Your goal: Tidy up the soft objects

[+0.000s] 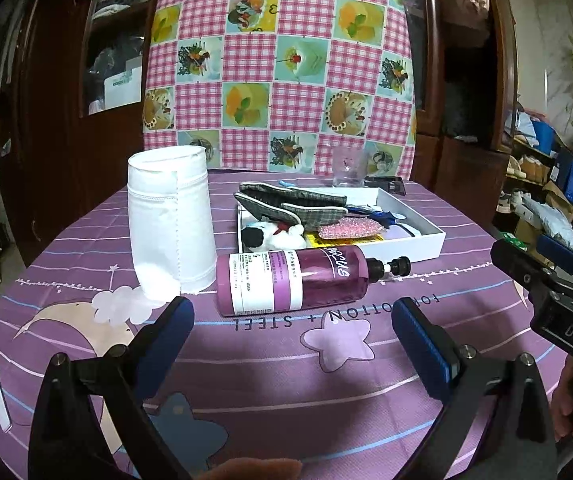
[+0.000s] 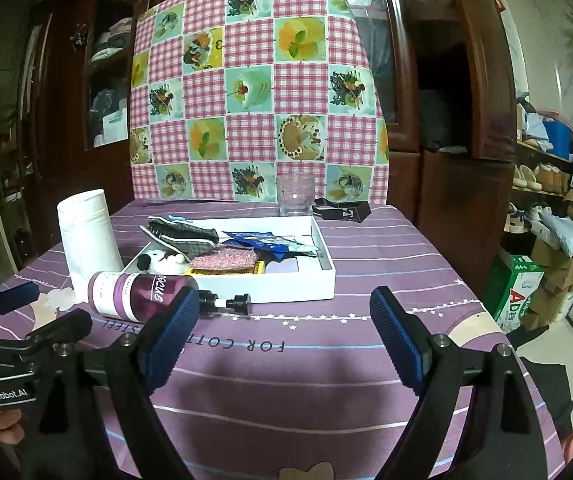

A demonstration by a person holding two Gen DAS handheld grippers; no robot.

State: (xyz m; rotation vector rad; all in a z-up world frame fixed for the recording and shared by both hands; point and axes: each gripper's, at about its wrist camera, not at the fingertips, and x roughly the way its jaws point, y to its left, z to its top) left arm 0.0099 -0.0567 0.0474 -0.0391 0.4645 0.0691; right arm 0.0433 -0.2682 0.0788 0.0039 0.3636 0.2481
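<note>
Your two wrist cameras are looking low and forward across the desk (image 1: 270,364), side by side, both sharing the white tray (image 2: 318,276).

Purple bottle (image 1: 292,280) lying on purple cloth (image 1: 326,380), checked backdrop (image 1: 278,60), clear cup (image 2: 295,194)

A matt printed cloth (image 1: 326,368) is covering the table. Near the smooth white cardboard box (image 1: 406,242), a glossy purple plastic bottle (image 1: 290,280) is gleaming beside the matt white fabric roll (image 1: 166,224).
</note>
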